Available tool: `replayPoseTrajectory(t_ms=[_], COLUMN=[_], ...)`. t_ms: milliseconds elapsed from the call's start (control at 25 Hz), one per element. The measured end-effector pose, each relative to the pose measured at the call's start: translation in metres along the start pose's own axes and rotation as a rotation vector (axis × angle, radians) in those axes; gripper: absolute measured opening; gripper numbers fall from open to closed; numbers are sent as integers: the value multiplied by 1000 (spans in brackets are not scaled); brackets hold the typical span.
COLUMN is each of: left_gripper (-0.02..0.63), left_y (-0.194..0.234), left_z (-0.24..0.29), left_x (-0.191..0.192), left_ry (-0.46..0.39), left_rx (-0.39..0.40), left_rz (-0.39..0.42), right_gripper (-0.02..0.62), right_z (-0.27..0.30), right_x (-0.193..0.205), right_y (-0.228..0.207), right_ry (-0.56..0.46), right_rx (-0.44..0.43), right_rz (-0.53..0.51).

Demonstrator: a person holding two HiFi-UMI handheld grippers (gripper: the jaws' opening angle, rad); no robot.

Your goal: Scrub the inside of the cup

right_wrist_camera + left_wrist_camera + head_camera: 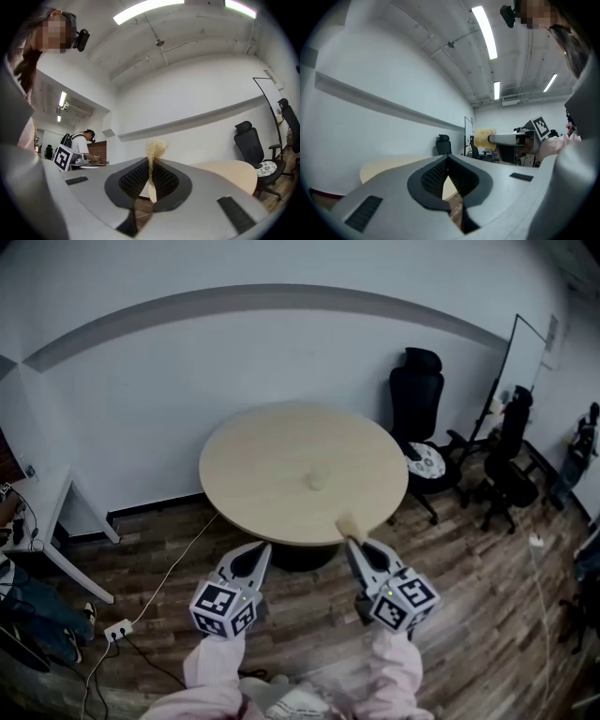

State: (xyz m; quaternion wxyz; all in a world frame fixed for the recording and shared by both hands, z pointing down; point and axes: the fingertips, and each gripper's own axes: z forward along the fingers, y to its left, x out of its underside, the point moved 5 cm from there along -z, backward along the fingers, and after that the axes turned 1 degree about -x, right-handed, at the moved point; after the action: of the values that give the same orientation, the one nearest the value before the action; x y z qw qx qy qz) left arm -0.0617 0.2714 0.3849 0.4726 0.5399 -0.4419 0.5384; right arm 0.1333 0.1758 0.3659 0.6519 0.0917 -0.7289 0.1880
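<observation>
Near the middle of the round, pale beige wooden worktop stands a small pale cup, alone and too small in the head view to show any detail. Both tools hover at the near edge of the worktop, above the dark wood-plank floor, well apart from the cup and pointing level toward it. The left hand-held gripper is clenched on nothing: in its own view the two black ribbed pads meet at the tip, with only worktop and floor showing behind them. The right hand-held gripper grasps a flat, pale yellow fibrous scrub pad. In the right gripper view the pad is pinched edge-on between the jaws, and its frayed top sticks up beyond their tips. In the left gripper view the same pad juts from the other tool's jaws. Pink sleeves cover the person's arms. A black high-backed office chair stands beyond the worktop's right side.
</observation>
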Motion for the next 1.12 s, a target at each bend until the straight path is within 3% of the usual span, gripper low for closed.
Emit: replayPoseTrajectory(t_ms=[360, 680, 1120], left_gripper=[-6, -6, -6], left_y=[0, 19, 67], left_z=[-4, 5, 96], left_x=[4, 13, 17], left_ry=[30, 62, 47], left_rx=[-36, -51, 4], left_rz=[23, 4, -16], right_gripper=[9, 9, 11], right_z=[-11, 13, 79], right_x=[4, 18, 23], right_y=[-21, -28, -88], right_ry=[-5, 16, 22], right_rx=[-9, -38, -8], right_rz=[30, 59, 77])
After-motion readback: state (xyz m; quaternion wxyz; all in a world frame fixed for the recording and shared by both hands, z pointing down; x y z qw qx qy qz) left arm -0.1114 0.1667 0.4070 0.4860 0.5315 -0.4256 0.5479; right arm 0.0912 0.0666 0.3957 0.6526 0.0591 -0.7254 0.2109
